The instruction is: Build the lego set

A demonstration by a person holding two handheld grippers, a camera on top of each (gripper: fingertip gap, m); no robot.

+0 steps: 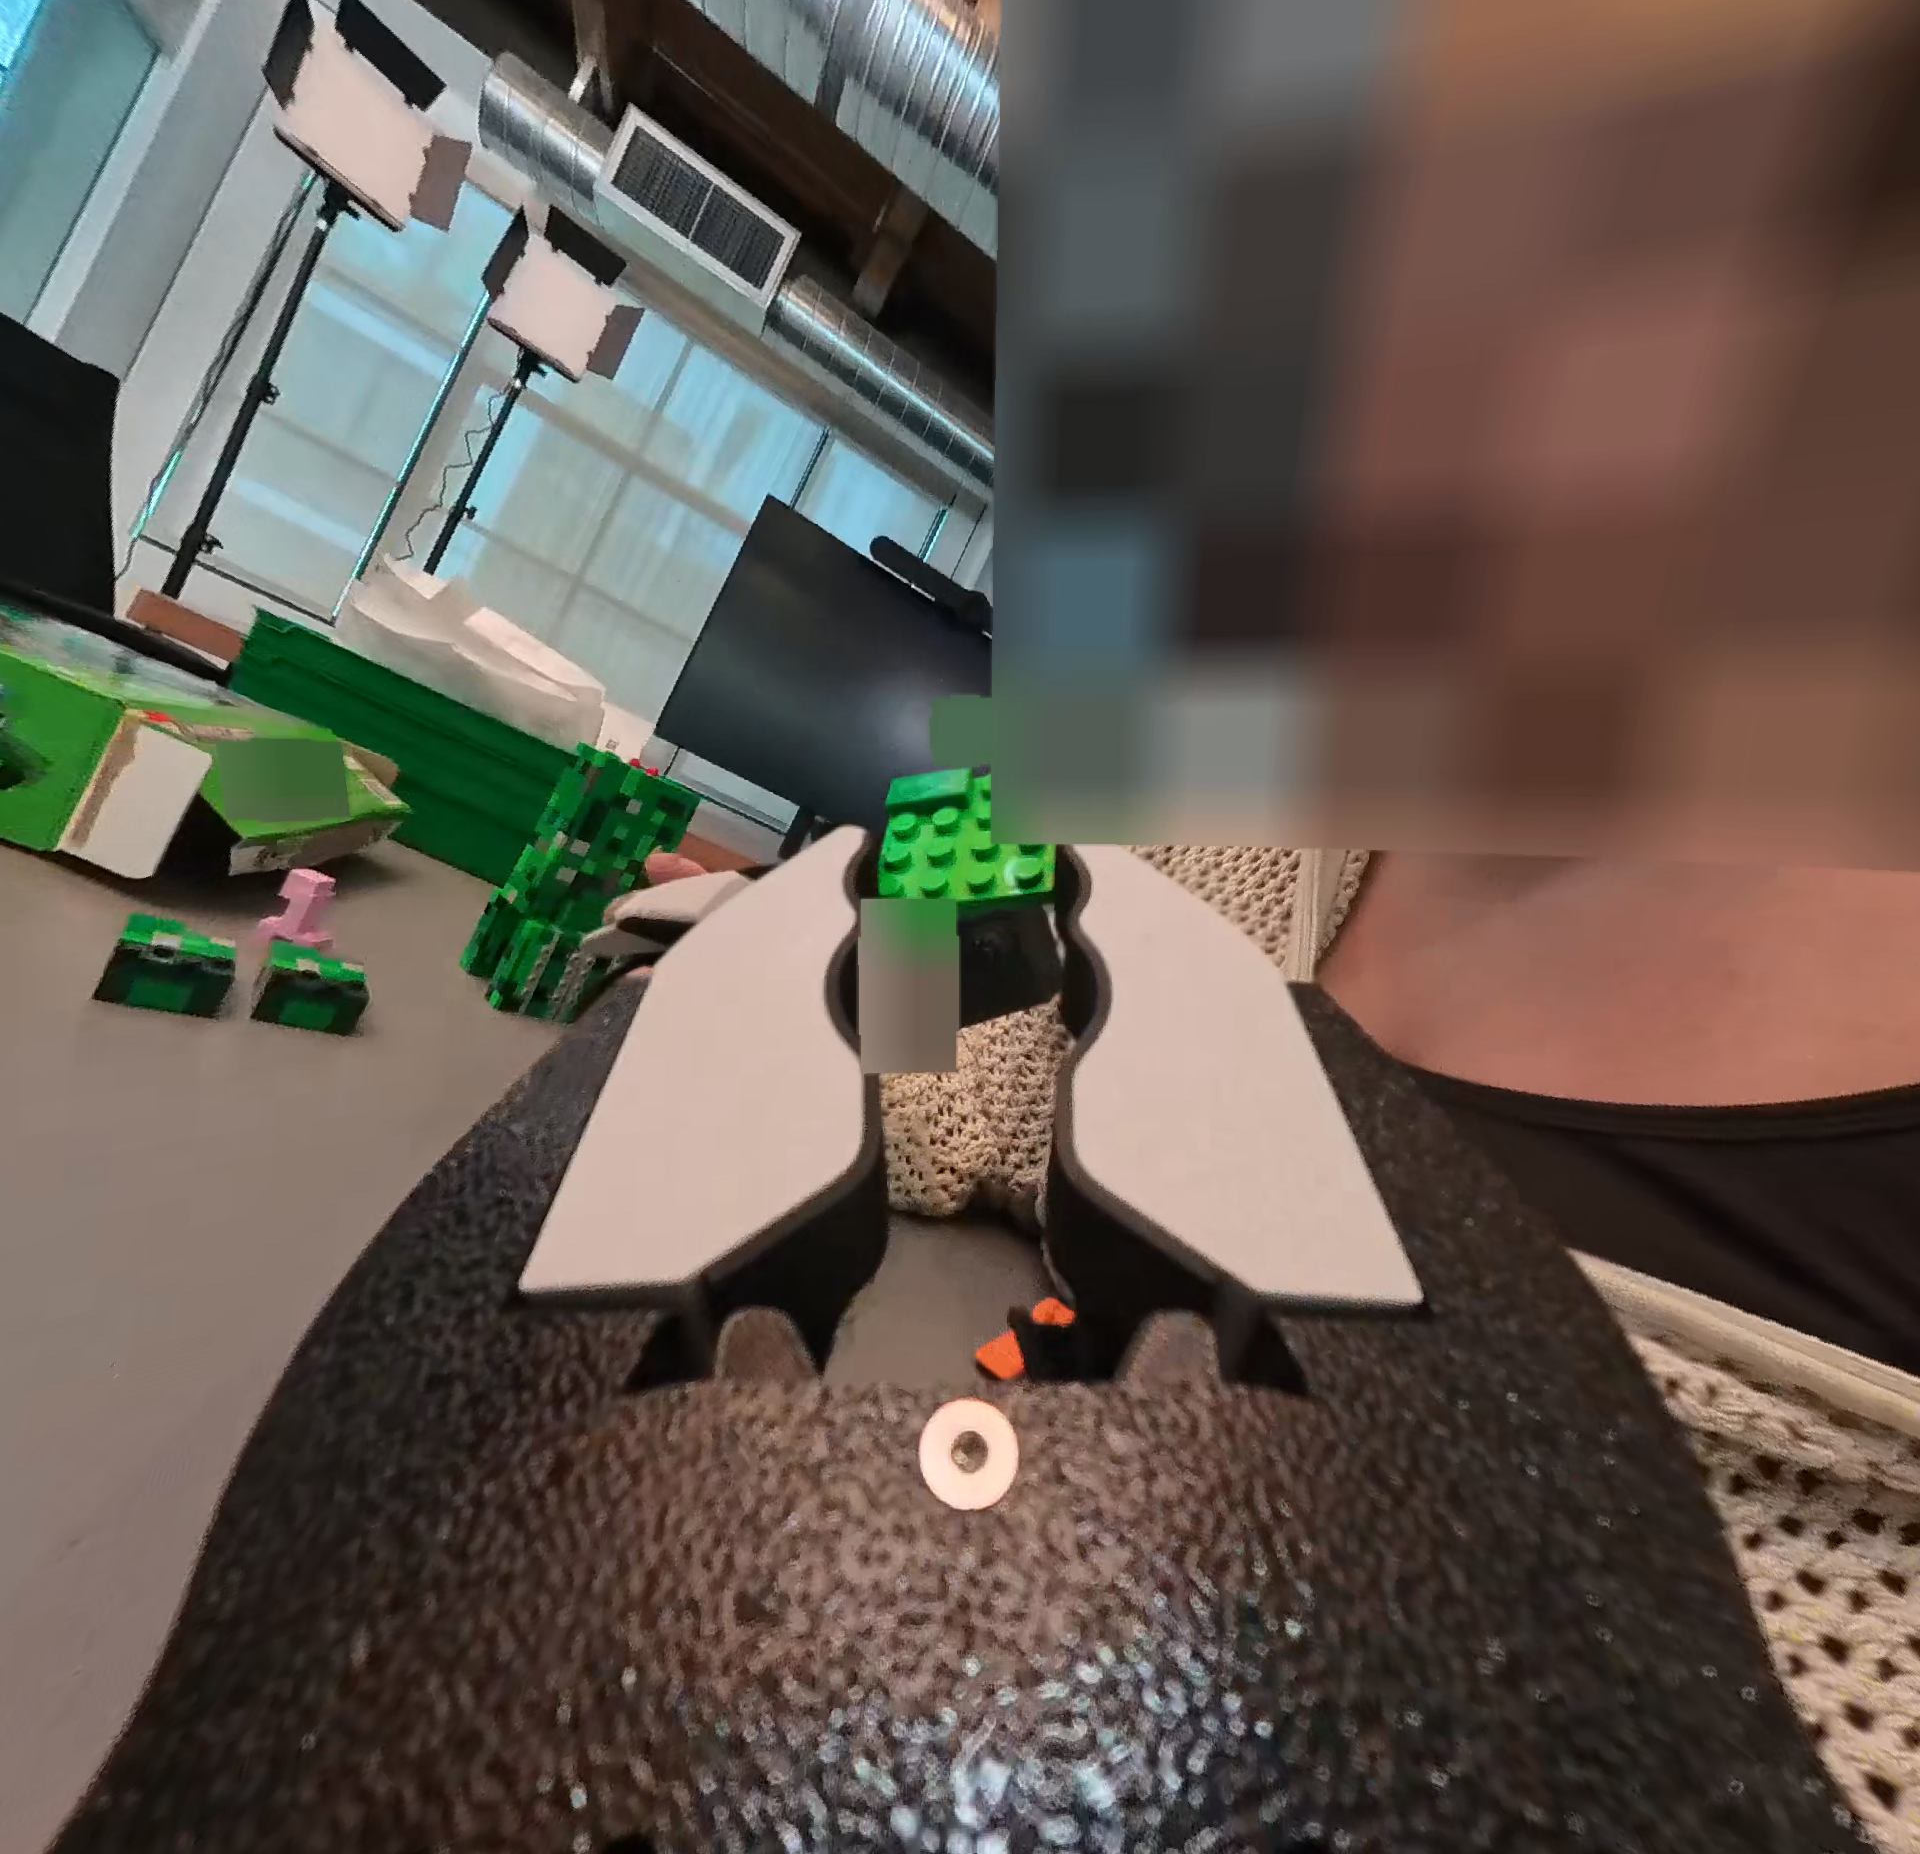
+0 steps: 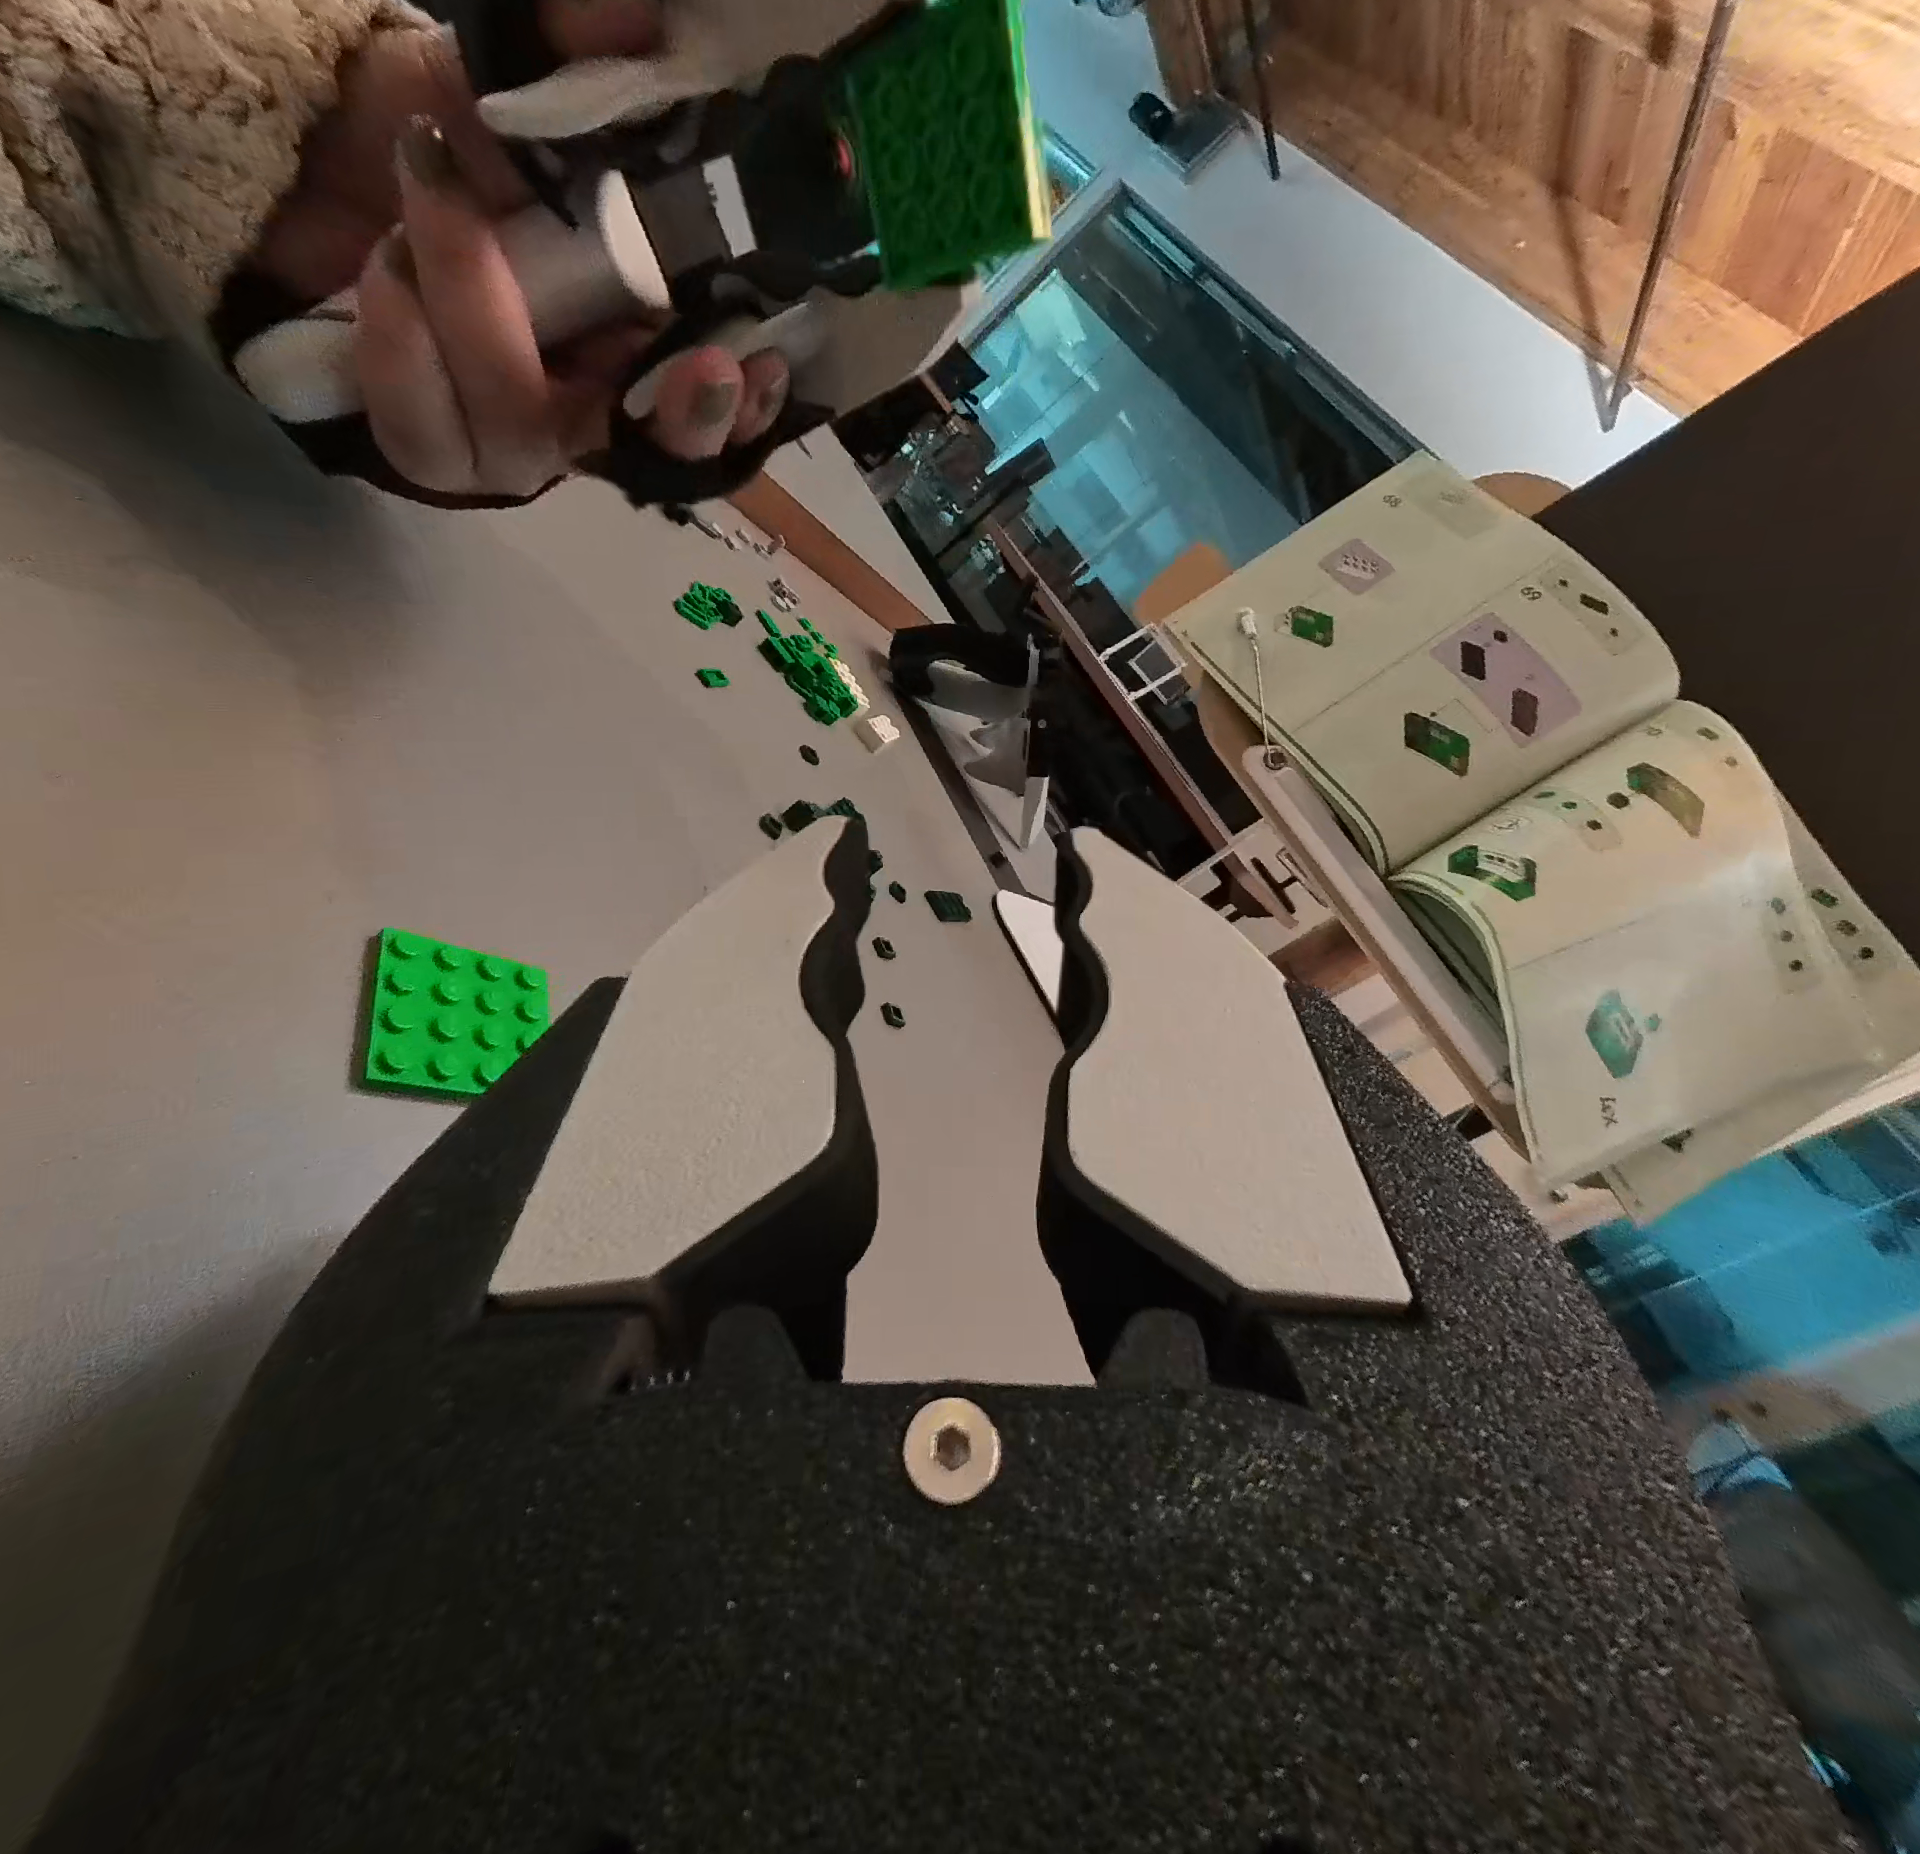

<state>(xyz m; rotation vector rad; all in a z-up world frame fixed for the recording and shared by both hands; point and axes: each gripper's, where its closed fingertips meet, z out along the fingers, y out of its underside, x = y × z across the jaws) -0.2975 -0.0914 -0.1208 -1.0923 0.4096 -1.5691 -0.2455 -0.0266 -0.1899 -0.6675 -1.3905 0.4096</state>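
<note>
My left gripper [image 1: 961,905] is raised off the table and shut on a green studded plate [image 1: 951,843] with a black piece [image 1: 1003,947] fixed under it. In the right wrist view the left gripper [image 2: 862,163] is at the top left in a person's hand [image 2: 447,277], and the plate [image 2: 951,131] shows its underside. My right gripper [image 2: 961,854] is open and empty, low over the grey table [image 2: 208,765]. A second green plate [image 2: 452,1009] lies flat left of the right gripper. Loose green pieces [image 2: 805,666] lie farther away.
An open instruction booklet [image 2: 1558,765] stands on a holder at the right. A green blocky model [image 1: 582,869], two small green builds [image 1: 166,973], a pink figure [image 1: 301,905], a green box [image 1: 156,765] and a green bin [image 1: 416,703] sit at the left. Small orange and black pieces [image 1: 1023,1337] lie below the left gripper. Spacing between my two grippers at the tips: around 11 cm.
</note>
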